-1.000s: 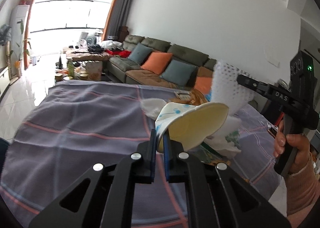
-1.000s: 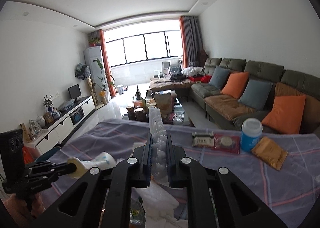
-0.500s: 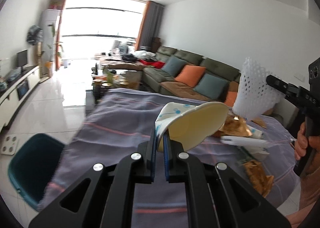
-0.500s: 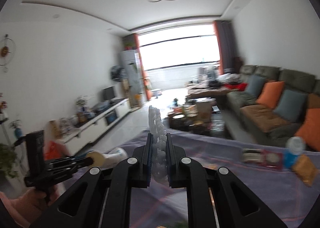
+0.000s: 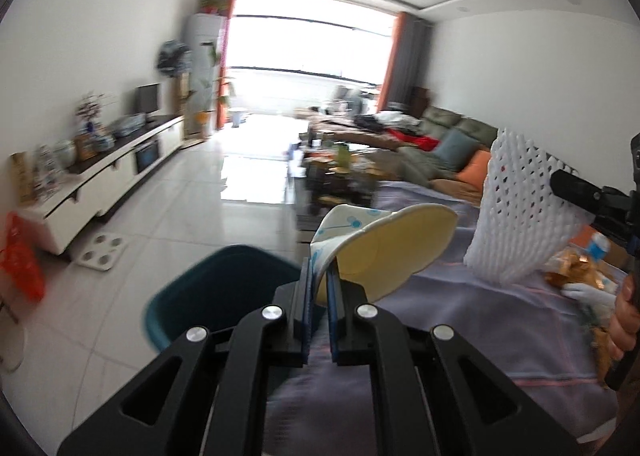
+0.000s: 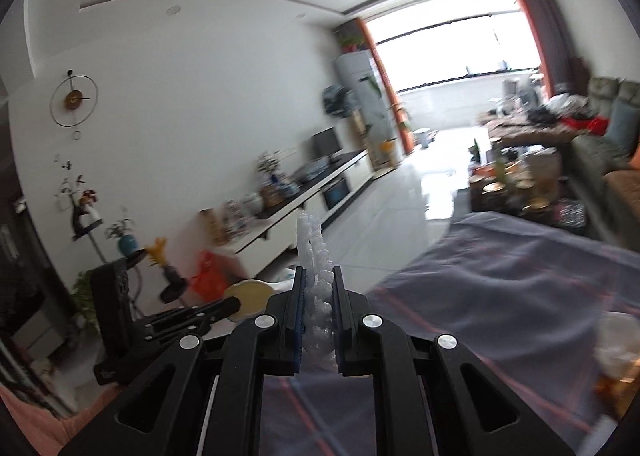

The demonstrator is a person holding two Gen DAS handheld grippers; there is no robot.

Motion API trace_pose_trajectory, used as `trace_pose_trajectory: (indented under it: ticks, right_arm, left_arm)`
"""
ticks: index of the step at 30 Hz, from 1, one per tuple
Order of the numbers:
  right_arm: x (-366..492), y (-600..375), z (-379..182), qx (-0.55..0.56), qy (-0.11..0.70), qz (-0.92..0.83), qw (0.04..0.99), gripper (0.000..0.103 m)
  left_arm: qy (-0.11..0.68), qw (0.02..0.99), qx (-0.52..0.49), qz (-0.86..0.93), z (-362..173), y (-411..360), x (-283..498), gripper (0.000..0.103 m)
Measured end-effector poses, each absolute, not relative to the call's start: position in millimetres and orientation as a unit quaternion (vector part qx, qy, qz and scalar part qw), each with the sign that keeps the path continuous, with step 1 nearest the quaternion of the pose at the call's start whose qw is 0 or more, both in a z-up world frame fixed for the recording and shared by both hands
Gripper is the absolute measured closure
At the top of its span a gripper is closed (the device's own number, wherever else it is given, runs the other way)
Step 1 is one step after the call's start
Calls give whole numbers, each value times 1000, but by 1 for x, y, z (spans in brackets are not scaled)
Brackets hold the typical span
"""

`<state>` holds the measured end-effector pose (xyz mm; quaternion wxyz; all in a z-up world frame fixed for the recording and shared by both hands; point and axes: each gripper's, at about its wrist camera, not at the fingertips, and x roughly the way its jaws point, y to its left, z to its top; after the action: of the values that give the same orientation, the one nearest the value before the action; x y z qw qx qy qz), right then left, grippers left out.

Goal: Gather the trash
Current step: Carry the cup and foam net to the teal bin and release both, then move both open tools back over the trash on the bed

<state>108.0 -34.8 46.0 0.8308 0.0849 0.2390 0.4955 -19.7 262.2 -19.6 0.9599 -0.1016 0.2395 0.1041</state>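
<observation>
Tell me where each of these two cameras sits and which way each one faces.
Left wrist: on the left gripper, facing the window past its crushed paper cup and teal bin; a hand shows right.
Right wrist: on the right gripper, facing the TV wall over white foam fruit net.
Shared: each sees the other gripper and load, plus purple tablecloth.

We note a paper cup point(image 5: 384, 252): cream inside, white with blue motifs outside. Foam net point(image 5: 520, 212) white; bin point(image 5: 208, 292) teal; tablecloth point(image 5: 500, 320) grey-purple with salmon lines.
</observation>
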Motion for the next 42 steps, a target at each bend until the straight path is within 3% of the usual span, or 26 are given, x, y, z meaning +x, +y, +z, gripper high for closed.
trace_pose_trajectory:
  ticks: [13,24,28,29,33,36,40,42]
  right_arm:
    - [143,77,11,101,313,535,778,91]
    - [167,138,-30,81,386,519,758,88]
    - [170,154,-44,45,421,503,753,88]
    - [171,155,-48,41,428,500,752,86]
    - [174,152,-52,41,436,486,756,69]
    - [174,147,-51,34,432,482,762,61]
    - [169,133,-41,32,415,481,771,60]
    - [163,123,-31,32,400,484,778,56]
  left_arm:
    - [296,930,-116,183,-56,328,-3,95]
    - [334,912,-124,204,-84,339,11,94]
    - [342,908,-140,194,-93,346,14,88]
    - [345,907,-143,193,-96,348,14,82]
    - [348,906,-154,185,-101,351,16,68]
    - [340,908,-161,187,-102,353,14,66]
    - [310,919,-166,178,-87,345,4,63]
    - [290,928,-163,166,-75,338,-3,52]
